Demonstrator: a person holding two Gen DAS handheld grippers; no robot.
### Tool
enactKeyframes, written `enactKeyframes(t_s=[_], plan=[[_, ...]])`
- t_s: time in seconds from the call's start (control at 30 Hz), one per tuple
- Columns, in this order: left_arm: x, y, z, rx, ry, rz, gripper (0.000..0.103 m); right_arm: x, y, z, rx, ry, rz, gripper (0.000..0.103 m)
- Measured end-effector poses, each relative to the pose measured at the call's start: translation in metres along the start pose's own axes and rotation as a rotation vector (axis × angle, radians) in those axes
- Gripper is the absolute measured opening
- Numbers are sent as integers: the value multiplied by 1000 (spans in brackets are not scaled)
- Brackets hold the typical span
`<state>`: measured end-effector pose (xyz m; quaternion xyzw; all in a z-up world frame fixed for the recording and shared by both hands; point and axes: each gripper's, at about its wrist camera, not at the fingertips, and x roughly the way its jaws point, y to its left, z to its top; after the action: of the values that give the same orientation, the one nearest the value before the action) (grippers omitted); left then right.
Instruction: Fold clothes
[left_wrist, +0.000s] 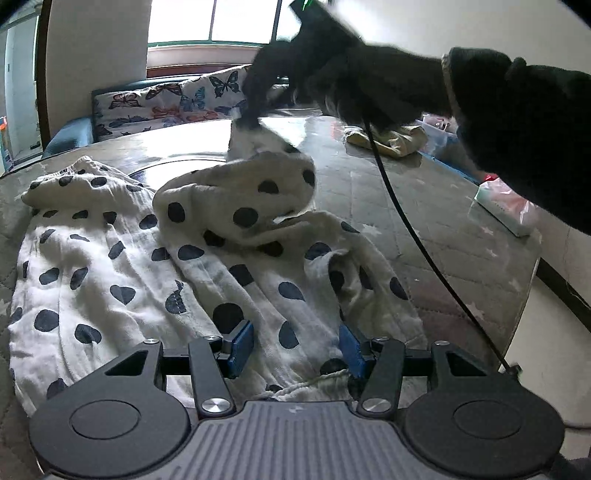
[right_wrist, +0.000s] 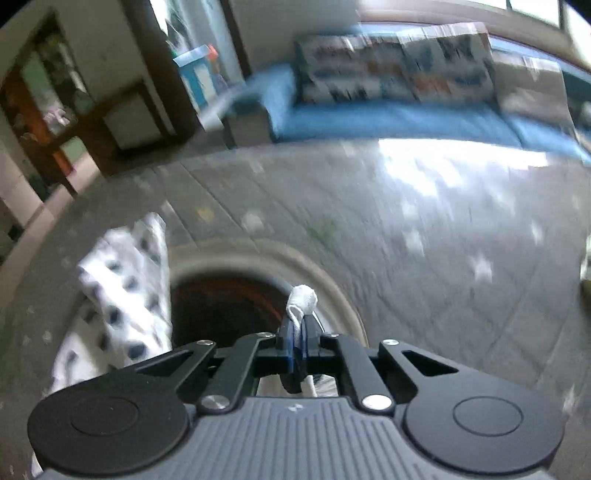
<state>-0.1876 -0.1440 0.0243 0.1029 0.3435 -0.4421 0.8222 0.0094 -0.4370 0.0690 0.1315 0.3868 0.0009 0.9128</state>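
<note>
A white garment with dark blue dots lies crumpled on the grey quilted table. My left gripper is open, its blue pads astride a fold near the garment's near edge. My right gripper, seen dark and blurred in the left wrist view, is shut on a corner of the garment and holds it lifted at the far side. In the right wrist view the right gripper pinches a white tuft of cloth, with more dotted cloth hanging at the left.
A butterfly-print cushion rests on a blue sofa beyond the table. A yellow cloth and a plastic packet lie at the table's right edge. A black cable crosses the right side. A round recess sits in the table.
</note>
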Motion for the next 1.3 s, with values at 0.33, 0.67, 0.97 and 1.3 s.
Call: enactKeyframes(t_s=[0.33, 0.67, 0.97, 1.3], plan=[[3, -2, 0, 16, 5, -7, 56, -39, -58, 14, 57, -116, -216, 35], [-1, -3, 11, 15, -7, -10, 56, 10, -51, -2, 55, 15, -170, 35], [5, -11, 21, 13, -24, -139, 56, 52, -58, -8, 81, 35, -217, 19], [35, -42, 25, 109, 20, -180, 55, 59, -65, -7, 44, 25, -226, 4]])
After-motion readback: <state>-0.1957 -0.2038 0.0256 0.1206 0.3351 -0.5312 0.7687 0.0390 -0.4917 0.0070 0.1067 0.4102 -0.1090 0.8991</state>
